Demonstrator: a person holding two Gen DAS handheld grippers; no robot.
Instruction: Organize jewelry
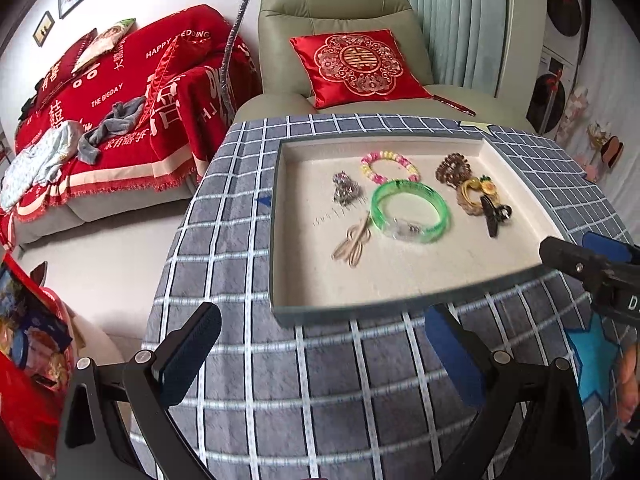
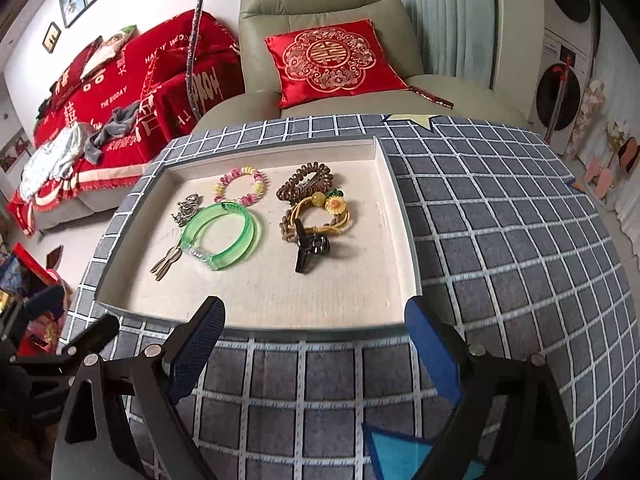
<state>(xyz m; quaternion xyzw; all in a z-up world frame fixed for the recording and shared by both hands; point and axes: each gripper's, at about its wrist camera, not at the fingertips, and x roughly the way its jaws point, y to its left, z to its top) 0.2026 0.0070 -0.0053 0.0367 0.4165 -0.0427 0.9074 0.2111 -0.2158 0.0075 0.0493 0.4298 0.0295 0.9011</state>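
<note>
A shallow cream-lined tray (image 1: 400, 276) (image 2: 280, 304) sits on the checked table. In it lie a green bangle (image 1: 410, 210) (image 2: 222, 236), a pink and yellow bead bracelet (image 1: 390, 166) (image 2: 242, 186), a silver brooch (image 1: 346, 192) (image 2: 188, 208), a beige hair clip (image 1: 354, 242) (image 2: 166, 266), brown coil hair ties (image 1: 454, 166) (image 2: 306, 182), a sunflower hair tie (image 1: 478, 192) (image 2: 320, 216) and a black claw clip (image 1: 494, 216) (image 2: 310, 250). My left gripper (image 1: 324, 356) is open and empty, just before the tray's near edge. My right gripper (image 2: 316, 352) is open and empty there too; it shows at the right in the left wrist view (image 1: 588, 264).
The table has a grey checked cloth (image 1: 320, 400) (image 2: 500, 240) with blue star patches (image 2: 400, 452). Behind it stands a green armchair (image 1: 340, 8) with a red cushion (image 2: 332, 60). A red-covered sofa (image 1: 120, 92) is at the back left. Red bags (image 1: 28, 360) lie on the floor at left.
</note>
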